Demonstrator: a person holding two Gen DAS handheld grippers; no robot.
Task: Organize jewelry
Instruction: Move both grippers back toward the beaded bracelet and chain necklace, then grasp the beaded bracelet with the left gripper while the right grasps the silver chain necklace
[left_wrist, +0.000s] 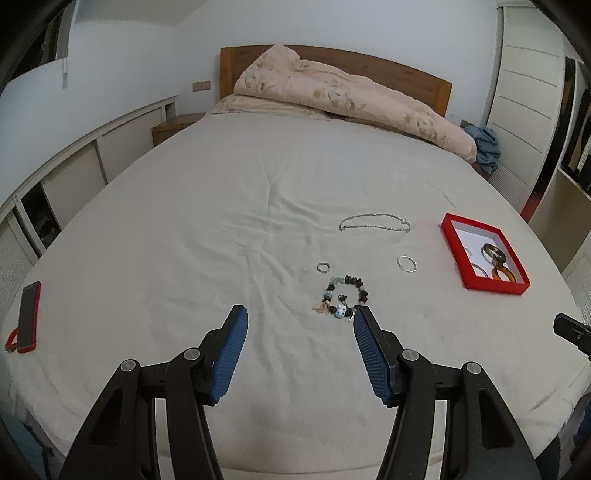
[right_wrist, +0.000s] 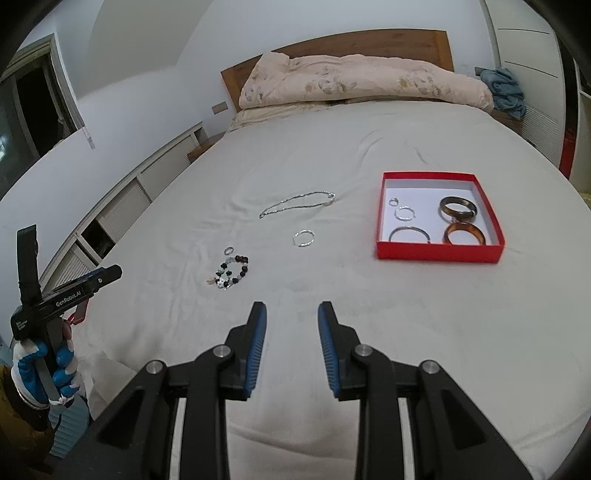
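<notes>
A red jewelry box (right_wrist: 439, 254) with a white floor lies on the bed and holds several bangles and rings; it also shows in the left wrist view (left_wrist: 458, 258). On the sheet lie a beaded bracelet (left_wrist: 360, 282) (right_wrist: 242, 260), a small ring (left_wrist: 323, 266) (right_wrist: 229, 250), a silver bangle (left_wrist: 406, 264) (right_wrist: 304, 237) and a silver chain necklace (left_wrist: 373, 221) (right_wrist: 295, 203). My left gripper (left_wrist: 299, 314) is open and empty, just short of the beaded bracelet. My right gripper (right_wrist: 291, 308) is open and empty, nearer the bed's front edge.
A phone in a red case (left_wrist: 27, 317) lies at the bed's left edge. A folded pink quilt (left_wrist: 351, 96) lies by the wooden headboard. Low cabinets run along the left wall, a wardrobe stands on the right.
</notes>
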